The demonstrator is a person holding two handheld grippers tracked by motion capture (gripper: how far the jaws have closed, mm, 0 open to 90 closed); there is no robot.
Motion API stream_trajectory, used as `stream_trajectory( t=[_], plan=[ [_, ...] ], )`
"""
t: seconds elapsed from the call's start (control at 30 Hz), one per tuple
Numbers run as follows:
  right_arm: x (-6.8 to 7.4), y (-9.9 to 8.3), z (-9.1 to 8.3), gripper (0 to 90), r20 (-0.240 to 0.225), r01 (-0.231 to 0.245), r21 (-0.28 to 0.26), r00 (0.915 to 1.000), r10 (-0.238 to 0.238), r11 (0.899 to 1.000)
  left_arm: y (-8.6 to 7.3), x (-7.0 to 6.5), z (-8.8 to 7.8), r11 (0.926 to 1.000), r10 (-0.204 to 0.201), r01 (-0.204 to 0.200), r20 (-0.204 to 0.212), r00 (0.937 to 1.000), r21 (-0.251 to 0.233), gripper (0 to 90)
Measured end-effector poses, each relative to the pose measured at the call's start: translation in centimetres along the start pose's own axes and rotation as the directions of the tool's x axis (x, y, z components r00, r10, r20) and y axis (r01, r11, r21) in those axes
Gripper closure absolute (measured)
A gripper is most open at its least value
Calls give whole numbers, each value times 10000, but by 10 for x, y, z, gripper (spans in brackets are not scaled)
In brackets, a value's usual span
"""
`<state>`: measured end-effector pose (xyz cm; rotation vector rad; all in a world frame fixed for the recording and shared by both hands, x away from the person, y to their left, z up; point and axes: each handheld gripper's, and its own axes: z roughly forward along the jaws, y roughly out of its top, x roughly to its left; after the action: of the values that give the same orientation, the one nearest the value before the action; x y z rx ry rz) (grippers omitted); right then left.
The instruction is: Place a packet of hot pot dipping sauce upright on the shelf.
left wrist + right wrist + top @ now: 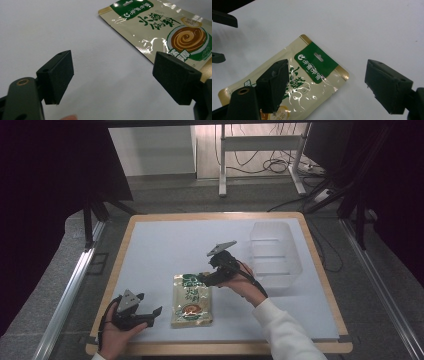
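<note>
High view: a flat foil sachet (191,300) lies face up on the white table (165,245), near the 6 o'clock edge and slightly left of centre. A clear plastic bin (275,252) stands well apart from it, toward 2 o'clock.

The right gripper (204,279) hovers over the sachet's green header strip, at the sachet's 12 o'clock end. In the right gripper view its jaws stand wide apart and hold nothing; one jaw is above the printed face and the other above bare table beyond the header corner. The left gripper (150,314) rests at the sachet's 9 o'clock side, just beside it. In the left gripper view its jaws are likewise released and empty.

Handling assessment:
- The sachet appears light and thin, with a glossy, wrinkled film that is probably slippery.
- The body looks soft and likely to sag if lifted by one end.
- The sealed header, around the hang hole (318,57), is the flattest and stiffest zone and the preferred place to pinch.
- Because the sachet lies flush on the table, one jaw would probably have to slide under an edge first.
</note>
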<state>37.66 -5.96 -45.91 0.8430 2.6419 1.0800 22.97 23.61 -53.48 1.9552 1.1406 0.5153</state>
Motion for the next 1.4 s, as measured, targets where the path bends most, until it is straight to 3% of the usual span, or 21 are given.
stream_trajectory(
  t=[0.57,0.93,1.4],
  plan=[
    [-15,0,33,283,-567,-360,669,9976,398,9971,0,-1,0,10000,9,-9,21,10000,25,172],
    [-20,-5,52,281,-540,-495,1218,9969,564,9913,0,0,0,10000,12,-12,25,10000,29,173],
    [-22,-8,57,292,-665,-548,1476,9957,652,9875,0,-1,0,10000,23,-23,38,10000,38,173]
  ],
)
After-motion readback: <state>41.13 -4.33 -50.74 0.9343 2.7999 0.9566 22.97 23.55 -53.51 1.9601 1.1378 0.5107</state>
